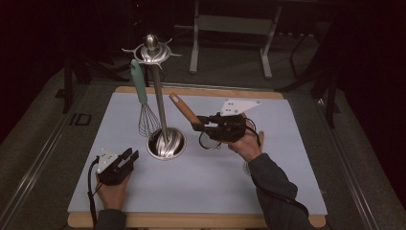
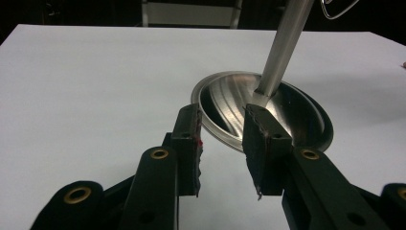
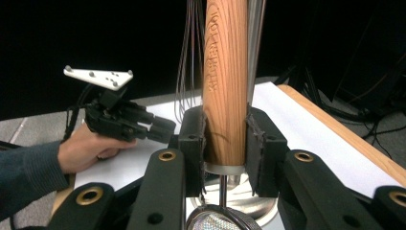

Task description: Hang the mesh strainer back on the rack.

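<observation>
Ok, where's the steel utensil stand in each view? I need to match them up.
High view: steel stand left of the table's centre, a whisk hanging from it.
Left gripper view: its dished base just beyond the open jaws, centre-right.
Right gripper view: its pole directly behind the wooden handle clamped in the jaws.
Shared landmark: the white mat under it.

Wooden table (image 1: pixel 191 221); white mat (image 1: pixel 215 177) covers it; steel stand base (image 1: pixel 166 143) on mat.

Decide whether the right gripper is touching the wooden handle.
Touching. In the right gripper view, the right gripper is shut on the wooden handle, both pads pressed flat against its sides with no gap.
</observation>
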Action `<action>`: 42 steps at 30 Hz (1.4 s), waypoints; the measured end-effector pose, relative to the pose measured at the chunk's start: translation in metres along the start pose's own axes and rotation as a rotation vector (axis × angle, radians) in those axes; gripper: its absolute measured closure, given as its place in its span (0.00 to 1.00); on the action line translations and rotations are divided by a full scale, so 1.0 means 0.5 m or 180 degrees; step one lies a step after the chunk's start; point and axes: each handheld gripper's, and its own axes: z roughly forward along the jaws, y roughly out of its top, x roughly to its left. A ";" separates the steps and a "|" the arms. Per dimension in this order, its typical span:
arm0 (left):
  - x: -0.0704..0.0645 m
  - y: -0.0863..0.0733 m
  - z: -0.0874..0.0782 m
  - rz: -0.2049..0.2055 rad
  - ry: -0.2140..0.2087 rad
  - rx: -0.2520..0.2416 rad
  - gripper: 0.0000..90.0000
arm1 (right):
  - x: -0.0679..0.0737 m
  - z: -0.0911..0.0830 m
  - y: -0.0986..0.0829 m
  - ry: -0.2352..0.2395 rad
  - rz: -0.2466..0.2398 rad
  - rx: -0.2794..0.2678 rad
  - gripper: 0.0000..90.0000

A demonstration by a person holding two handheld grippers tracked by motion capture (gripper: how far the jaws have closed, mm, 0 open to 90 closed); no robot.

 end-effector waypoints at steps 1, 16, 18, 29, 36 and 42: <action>0.000 0.000 0.000 -0.0001 0.0001 -0.0001 0.76 | 0.001 -0.002 0.003 0.0016 0.0008 -0.0024 0.79; 0.000 0.000 -0.001 0.0004 0.0004 -0.0003 0.75 | 0.000 -0.021 0.050 0.0075 -0.0118 -0.0229 0.79; 0.000 0.000 -0.001 0.0006 0.0004 -0.0003 0.75 | 0.000 -0.024 0.056 0.0070 -0.0127 -0.0251 0.79; 0.000 0.000 0.000 0.0003 0.0004 -0.0004 0.75 | 0.004 -0.043 0.108 0.0050 -0.0216 -0.0412 0.79; 0.000 0.000 -0.001 0.0005 0.0003 -0.0002 0.75 | 0.016 -0.034 0.135 0.0082 -0.0284 -0.0475 0.79; 0.000 0.000 -0.001 0.0001 0.0002 -0.0005 0.75 | 0.016 -0.015 0.148 0.0086 -0.0285 -0.0433 0.79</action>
